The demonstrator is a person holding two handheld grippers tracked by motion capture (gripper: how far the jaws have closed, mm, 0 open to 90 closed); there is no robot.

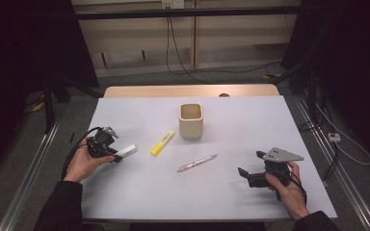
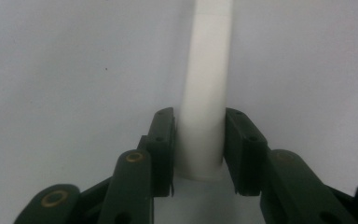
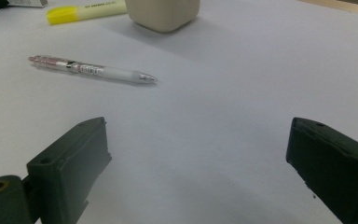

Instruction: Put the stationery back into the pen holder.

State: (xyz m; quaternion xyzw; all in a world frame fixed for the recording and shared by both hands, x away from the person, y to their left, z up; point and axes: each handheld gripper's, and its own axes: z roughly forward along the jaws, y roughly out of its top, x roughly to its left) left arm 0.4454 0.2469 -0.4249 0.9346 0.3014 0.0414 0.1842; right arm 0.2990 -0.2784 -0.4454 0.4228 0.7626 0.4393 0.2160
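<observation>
White desk (image 1: 139,192), dim room. Right claw (image 1: 252,169) near edge, jaws apart, empty. Left claw (image 2: 199,151) clamped on white stick (image 2: 204,107), axis running straight out. Pen (image 1: 196,163) nearer right claw, up-left. Highlighter (image 1: 162,143), cup (image 1: 191,121) beyond.

text: none legible | yellow highlighter (image 3: 87,10): dark print along its barrel, too small to read | pen (image 3: 92,69): patterned marking on its barrel, no readable letters | white stick (image 2: 205,88): blank

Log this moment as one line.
left gripper: shut on white marker | right gripper: open, empty | pen, highlighter, cup: on table
</observation>
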